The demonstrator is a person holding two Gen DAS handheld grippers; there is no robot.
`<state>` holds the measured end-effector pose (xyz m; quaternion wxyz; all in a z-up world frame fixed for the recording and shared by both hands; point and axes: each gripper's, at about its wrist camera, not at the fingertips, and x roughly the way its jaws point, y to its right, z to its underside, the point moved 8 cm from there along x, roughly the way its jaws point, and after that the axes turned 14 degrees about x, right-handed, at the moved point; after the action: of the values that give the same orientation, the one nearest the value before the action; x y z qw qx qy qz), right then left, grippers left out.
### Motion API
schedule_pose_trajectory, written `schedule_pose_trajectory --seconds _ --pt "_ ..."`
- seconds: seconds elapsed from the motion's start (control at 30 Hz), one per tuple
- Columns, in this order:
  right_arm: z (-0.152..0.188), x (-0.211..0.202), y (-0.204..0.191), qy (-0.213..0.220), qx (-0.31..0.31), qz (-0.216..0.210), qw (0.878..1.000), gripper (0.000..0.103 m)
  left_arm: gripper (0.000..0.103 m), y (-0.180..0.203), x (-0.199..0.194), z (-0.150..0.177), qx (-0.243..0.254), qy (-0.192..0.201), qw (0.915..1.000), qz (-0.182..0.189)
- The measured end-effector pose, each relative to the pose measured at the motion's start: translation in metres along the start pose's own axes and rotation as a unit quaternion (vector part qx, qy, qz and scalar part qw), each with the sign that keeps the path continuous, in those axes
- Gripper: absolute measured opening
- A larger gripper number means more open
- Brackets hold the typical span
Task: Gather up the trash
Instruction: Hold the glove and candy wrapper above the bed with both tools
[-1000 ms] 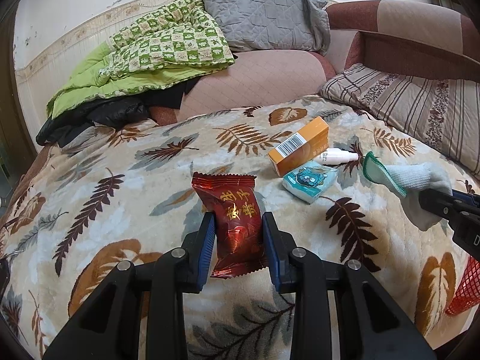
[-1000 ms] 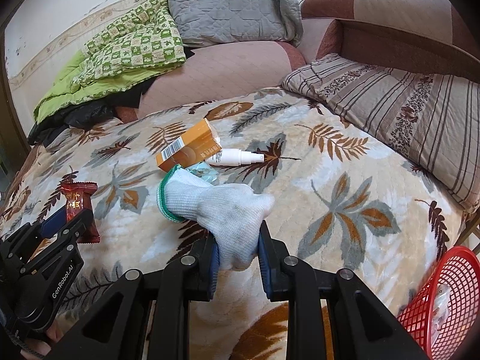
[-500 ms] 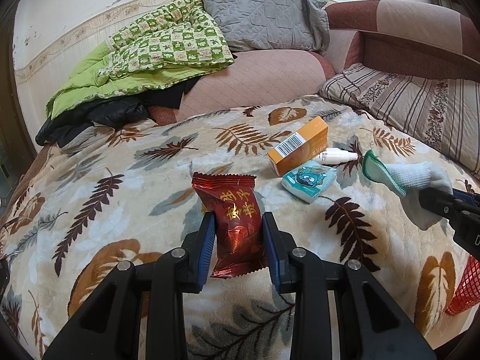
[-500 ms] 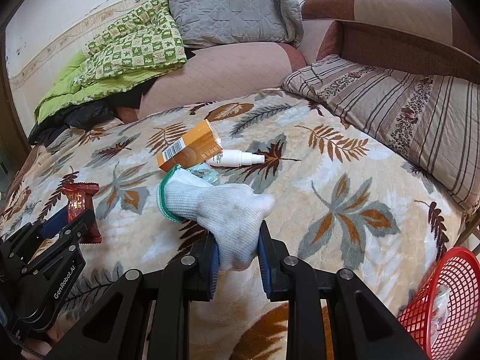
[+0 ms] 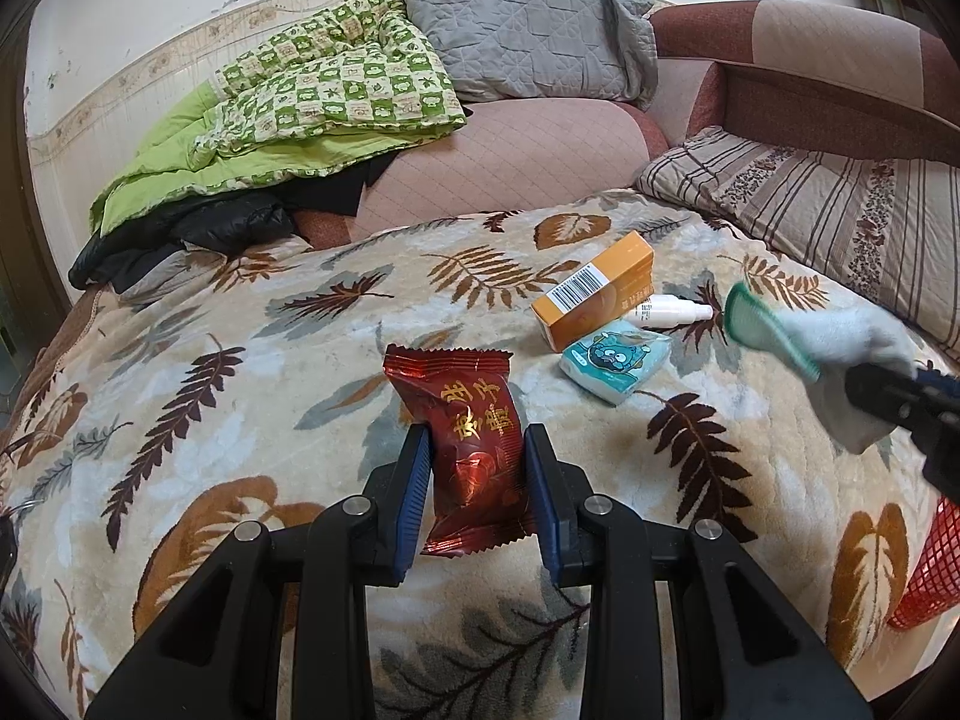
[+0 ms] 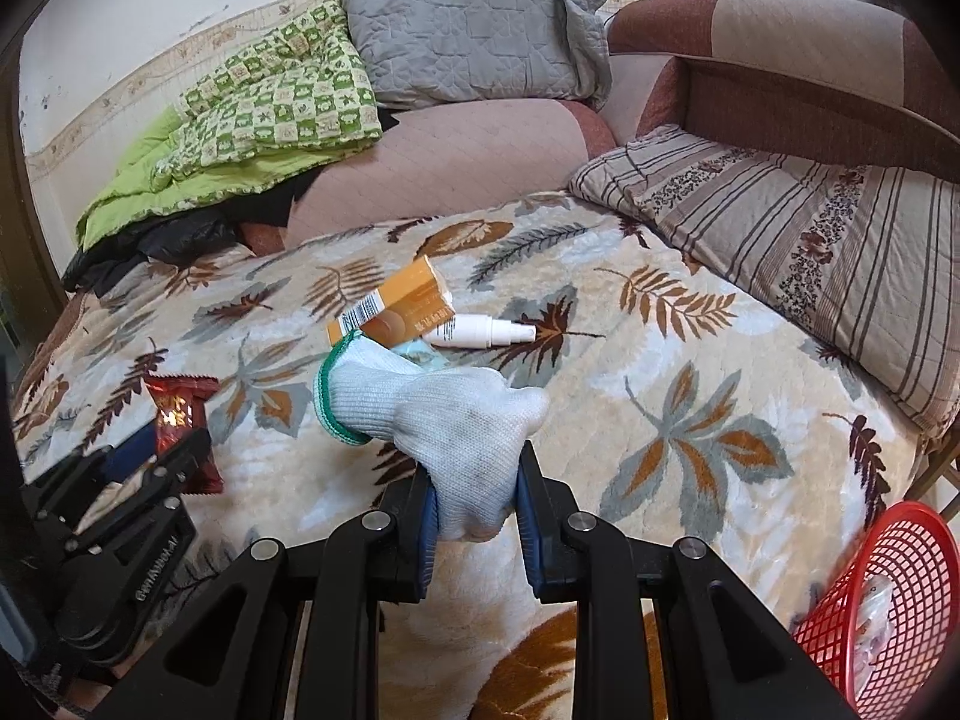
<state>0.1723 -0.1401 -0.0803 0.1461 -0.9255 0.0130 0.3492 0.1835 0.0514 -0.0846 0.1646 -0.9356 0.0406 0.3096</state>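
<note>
Leaf-print blanket [image 5: 240,372] covers the bed. Left gripper [image 5: 477,474] clamped on one red snack packet [image 5: 474,438]; right gripper [image 6: 474,498] clamped on one white glove [image 6: 444,420]. By the orange box [image 5: 600,297]: one white bottle [image 5: 672,312], one blue packet [image 5: 618,360]. Red basket [image 6: 888,600] at the bed's edge, partly cut off, contents unclear.

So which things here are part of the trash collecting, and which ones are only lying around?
For the job:
- red snack wrapper in left gripper
- white glove in right gripper
- orange box
- spray bottle
- tissue pack
- red basket

Just lying about:
- green quilt
- grey pillow
- striped pillow
</note>
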Motion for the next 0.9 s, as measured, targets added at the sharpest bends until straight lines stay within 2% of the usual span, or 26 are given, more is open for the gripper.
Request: schedule_pose_trajectory --seconds 0.67,0.9 --pt "0.003 0.017 -0.015 -0.007 -0.012 -0.003 1.0 0.024 0.03 0.004 -0.001 -0.001 -0.014 -0.002 0.9998 0.011" --pt "0.001 0.021 -0.006 -0.005 0.003 0.002 1.0 0.024 0.03 0.01 -0.01 -0.006 -0.012 0.009 0.9997 0.022"
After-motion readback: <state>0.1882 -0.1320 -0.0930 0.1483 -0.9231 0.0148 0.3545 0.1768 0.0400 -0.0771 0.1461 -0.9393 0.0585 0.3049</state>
